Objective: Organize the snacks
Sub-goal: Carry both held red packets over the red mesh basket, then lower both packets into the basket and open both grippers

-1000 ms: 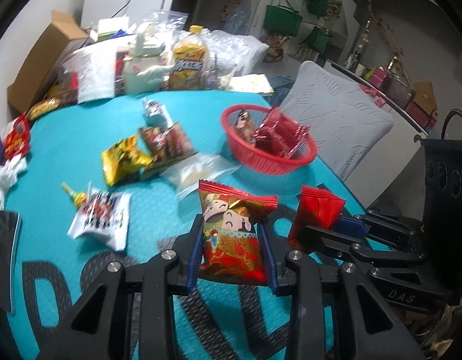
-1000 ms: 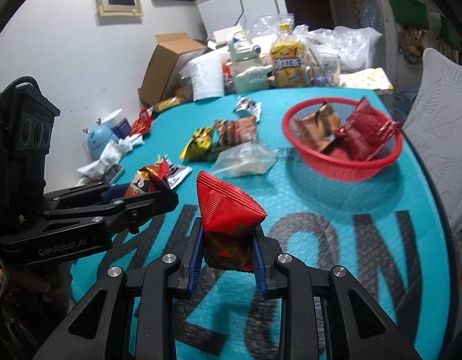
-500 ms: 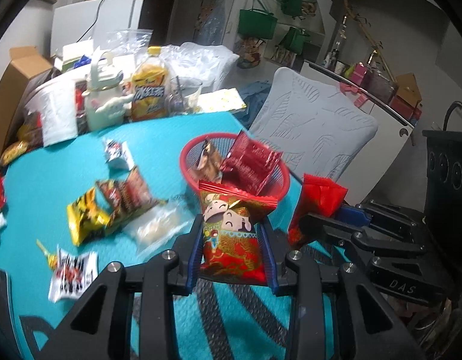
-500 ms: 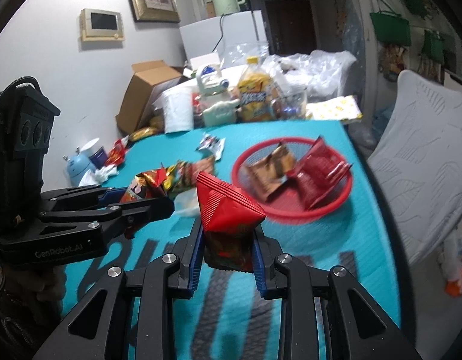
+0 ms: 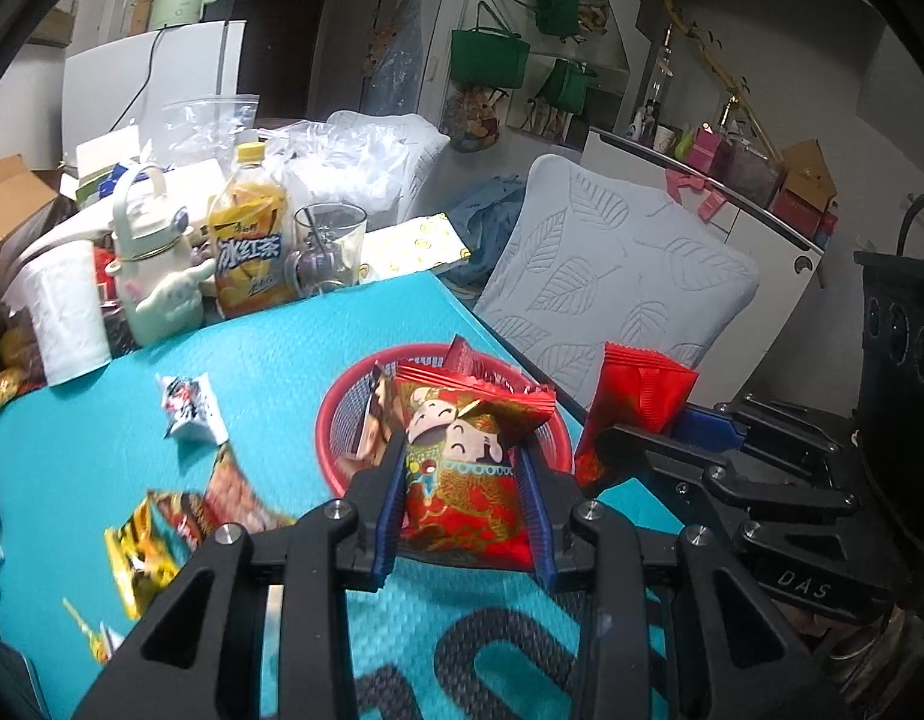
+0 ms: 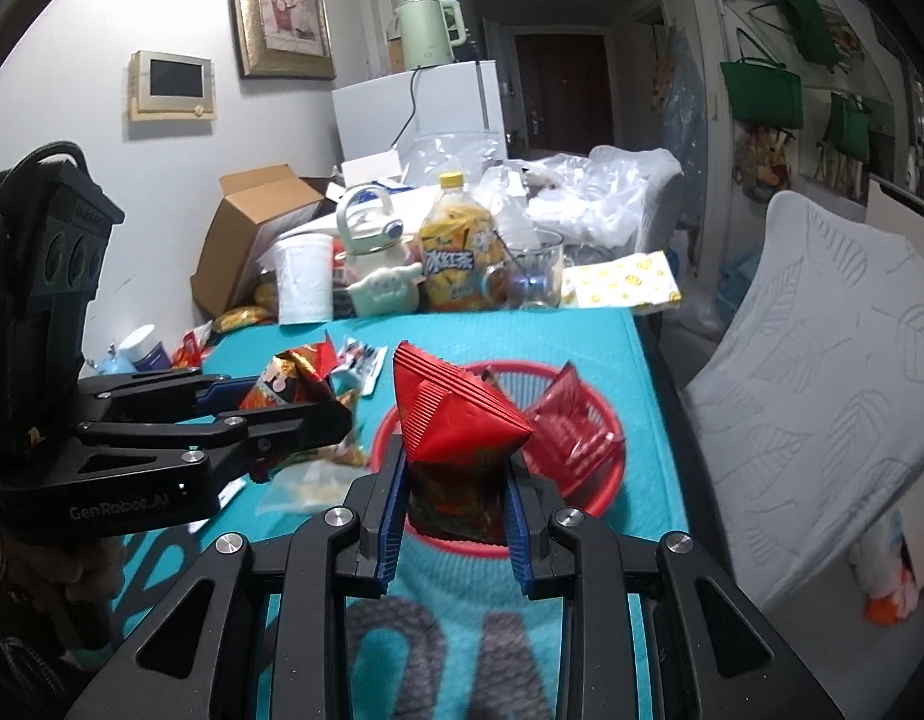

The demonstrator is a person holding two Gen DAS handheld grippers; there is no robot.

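My left gripper [image 5: 462, 468] is shut on a red snack packet with cartoon figures [image 5: 462, 474], held upright just in front of the red mesh basket [image 5: 336, 420]. The basket holds a brown packet [image 5: 375, 420] and a dark red one [image 6: 573, 426]. My right gripper [image 6: 456, 480] is shut on a folded red snack packet [image 6: 456, 414], in the air before the basket [image 6: 606, 480]. Each gripper shows in the other's view, side by side: the right gripper [image 5: 636, 438] to the right, the left gripper [image 6: 306, 414] to the left.
On the teal table [image 5: 270, 354] lie loose snacks: a white packet [image 5: 189, 408], a brown one [image 5: 234, 492], a yellow one [image 5: 141, 552]. At the back stand a tea bottle [image 5: 249, 246], a glass [image 5: 327, 252], a pale jug [image 5: 147, 264]. A white chair [image 5: 612, 276] stands right.
Both grippers have risen and moved towards the basket with their packets still clamped. The basket now sits right behind the packets, and the loose snacks have slid to the lower left.
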